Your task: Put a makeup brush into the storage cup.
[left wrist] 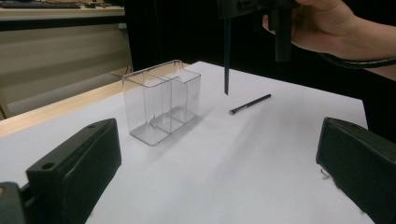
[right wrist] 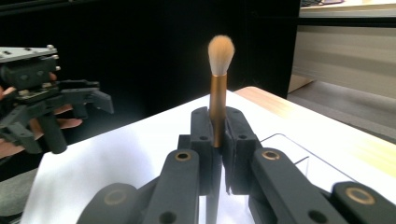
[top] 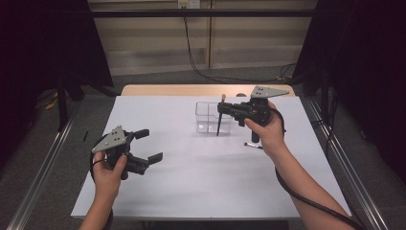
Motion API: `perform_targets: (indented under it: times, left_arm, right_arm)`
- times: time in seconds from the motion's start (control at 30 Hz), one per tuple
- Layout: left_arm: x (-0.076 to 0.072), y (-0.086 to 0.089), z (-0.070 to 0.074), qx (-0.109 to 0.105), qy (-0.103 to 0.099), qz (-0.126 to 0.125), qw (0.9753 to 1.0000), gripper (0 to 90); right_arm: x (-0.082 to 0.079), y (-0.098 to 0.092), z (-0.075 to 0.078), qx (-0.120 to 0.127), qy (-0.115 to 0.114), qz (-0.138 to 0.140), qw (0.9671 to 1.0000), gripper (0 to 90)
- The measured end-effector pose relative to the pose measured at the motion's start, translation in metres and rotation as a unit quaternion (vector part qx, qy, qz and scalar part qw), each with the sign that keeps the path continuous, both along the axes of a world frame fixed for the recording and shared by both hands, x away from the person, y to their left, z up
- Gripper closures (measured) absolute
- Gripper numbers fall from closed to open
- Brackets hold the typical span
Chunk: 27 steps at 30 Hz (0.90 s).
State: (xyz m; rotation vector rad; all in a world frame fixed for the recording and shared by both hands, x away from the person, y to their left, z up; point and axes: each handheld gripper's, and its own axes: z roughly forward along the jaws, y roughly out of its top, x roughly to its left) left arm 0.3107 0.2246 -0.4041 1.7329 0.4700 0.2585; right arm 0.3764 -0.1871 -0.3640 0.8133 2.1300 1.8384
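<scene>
The right gripper (top: 221, 109), clenched on the makeup brush (right wrist: 218, 93), holds it upright right of centre, beside the clear organizer (top: 212, 117). Centre the handle tip over a compartment before lowering. The left gripper (top: 149, 145) hangs released, lower left.

White table (top: 191, 191): clear organizer (top: 208, 117), small brush (top: 253, 144).

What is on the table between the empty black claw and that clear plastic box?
Nothing: in the high view only bare white tabletop separates the open left gripper from the clear organizer.
</scene>
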Motion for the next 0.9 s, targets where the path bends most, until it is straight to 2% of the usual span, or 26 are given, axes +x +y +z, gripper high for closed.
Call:
perform_targets:
  times: [0.1,0.17,0.2,0.27,0.3,0.37,0.67,0.7,0.9]
  left_arm:
    - [-0.001,0.002,0.001,-0.003,-0.002,0.004,1.0,0.0]
    - [-0.001,0.004,0.001,0.003,-0.006,0.005,1.0,0.0]
    - [-0.002,0.004,0.001,-0.001,-0.003,0.006,1.0,0.0]
    - [-0.002,0.007,0.001,0.005,-0.006,0.007,0.9999,0.0]
    - [-0.003,0.008,0.0,-0.001,0.001,0.008,1.0,0.0]
    - [-0.003,0.01,0.0,0.007,-0.004,0.01,0.9999,0.0]
    - [-0.007,0.017,-0.003,0.006,0.002,0.015,0.9999,0.0]
    - [-0.007,0.018,-0.003,0.011,0.002,0.014,0.9998,0.0]
    - [-0.009,0.02,-0.004,0.008,-0.001,0.017,0.9998,0.0]
  right_arm:
    - [0.005,0.0,0.0,0.0,-0.002,-0.006,1.0,84.0]
    - [0.007,-0.001,0.0,0.001,-0.002,-0.01,0.9999,84.0]
    - [0.009,-0.002,0.0,0.001,-0.003,-0.01,0.9999,84.0]
    - [0.011,-0.003,0.001,0.002,-0.003,-0.013,0.9999,84.0]
    - [0.012,-0.004,0.001,0.002,-0.003,-0.014,0.9999,84.0]
    - [0.013,-0.004,0.001,0.002,-0.004,-0.017,0.9999,84.0]
    - [0.023,-0.006,0.007,0.0,-0.008,-0.029,0.9995,84.0]
    - [0.025,-0.006,0.007,0.0,-0.008,-0.03,0.9995,84.0]
    - [0.03,-0.01,0.008,-0.003,-0.011,-0.042,0.9991,84.0]
